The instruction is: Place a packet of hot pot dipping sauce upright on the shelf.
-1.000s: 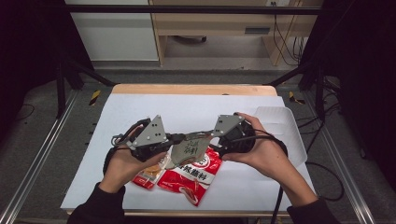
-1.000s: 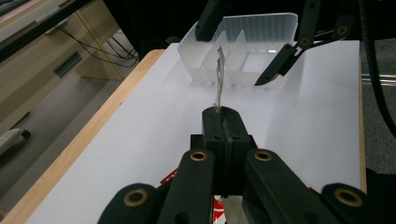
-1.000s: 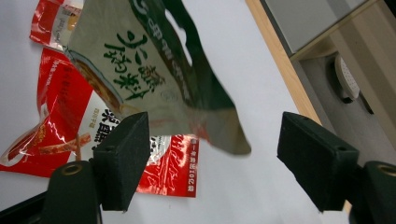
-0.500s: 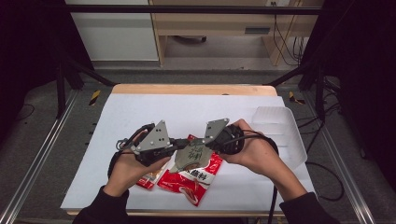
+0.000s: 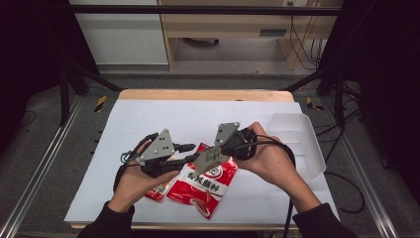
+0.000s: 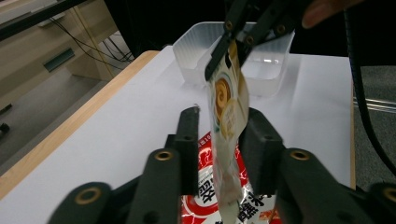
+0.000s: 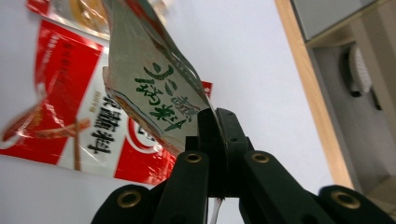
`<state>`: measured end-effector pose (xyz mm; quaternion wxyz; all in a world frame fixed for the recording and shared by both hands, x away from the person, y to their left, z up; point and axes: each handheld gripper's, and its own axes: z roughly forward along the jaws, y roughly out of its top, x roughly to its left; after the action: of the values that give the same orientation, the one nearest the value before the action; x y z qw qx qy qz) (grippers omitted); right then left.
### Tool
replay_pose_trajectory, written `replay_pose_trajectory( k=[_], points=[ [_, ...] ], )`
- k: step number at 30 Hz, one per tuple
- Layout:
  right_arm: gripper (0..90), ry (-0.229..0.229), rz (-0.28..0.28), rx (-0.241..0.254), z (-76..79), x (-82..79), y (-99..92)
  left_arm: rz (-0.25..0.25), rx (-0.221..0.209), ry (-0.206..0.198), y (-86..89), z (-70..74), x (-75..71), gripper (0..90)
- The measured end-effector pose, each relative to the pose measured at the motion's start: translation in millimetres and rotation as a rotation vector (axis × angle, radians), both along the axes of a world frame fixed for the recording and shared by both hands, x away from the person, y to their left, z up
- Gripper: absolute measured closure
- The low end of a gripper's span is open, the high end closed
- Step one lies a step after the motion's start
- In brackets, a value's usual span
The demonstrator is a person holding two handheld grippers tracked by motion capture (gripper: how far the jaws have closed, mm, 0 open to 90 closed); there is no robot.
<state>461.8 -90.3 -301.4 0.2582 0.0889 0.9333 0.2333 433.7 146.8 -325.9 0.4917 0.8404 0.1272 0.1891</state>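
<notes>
Silver packet: one, held up off the table at centre frame in the high view, hanging above the red packets.
Long axis: in the high view it slants from upper right, at the right gripper, down to lower left toward the left gripper. In the left gripper view it stands nearly on edge, top end up at the far gripper, bottom end down between the near jaws.
Printed face: in the right gripper view the packet shows green characters, and its free end points to the upper left of the frame.
Right gripper: right of centre in the high view; its jaws have just been closing and now pinch one end of the silver packet, pressed flat together on it in its own view.
Left gripper: left of centre in the high view; its jaws have just been opening and now stand partly apart on either side of the packet's lower end, with a gap on both sides in its own view, so no grip there.
Red packets: two that I can count, the big one lying flat under the silver one, a second peeking out under the left hand.
Clear tray: one, at the right edge of the white mat, well apart from the packets.
Hands: two, one per gripper.
</notes>
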Motion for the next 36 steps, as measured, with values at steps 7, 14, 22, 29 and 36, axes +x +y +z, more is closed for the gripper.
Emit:
replay_pose_trajectory(
  k=[7, 14, 22, 29, 36],
  points=[
    [90.0, -0.062, -0.06, 0.025, 5.9, 3.4, -12.8, 0.098, 0.023, -0.002, 14.8, -19.5, 0.7, 36.4],
    [90.0, -0.124, -0.131, 0.094, 14.7, 3.2, -32.5, 0.262, 0.065, -0.006, 50.2, -50.9, -3.3, 18.7],
    [90.0, -0.162, -0.226, 0.169, 28.8, 6.0, -60.8, 0.426, 0.07, -0.042, 94.2, -86.4, -16.4, 8.7],
    [90.0, -0.179, -0.309, 0.219, 39.3, 14.3, -83.3, 0.505, 0.082, -0.057, 112.8, -100.6, -23.0, 7.6],
    [90.0, -0.185, -0.381, 0.251, 41.8, 25.4, -108.2, 0.533, 0.084, -0.058, 115.6, -106.9, -24.8, 7.6]
  ],
)
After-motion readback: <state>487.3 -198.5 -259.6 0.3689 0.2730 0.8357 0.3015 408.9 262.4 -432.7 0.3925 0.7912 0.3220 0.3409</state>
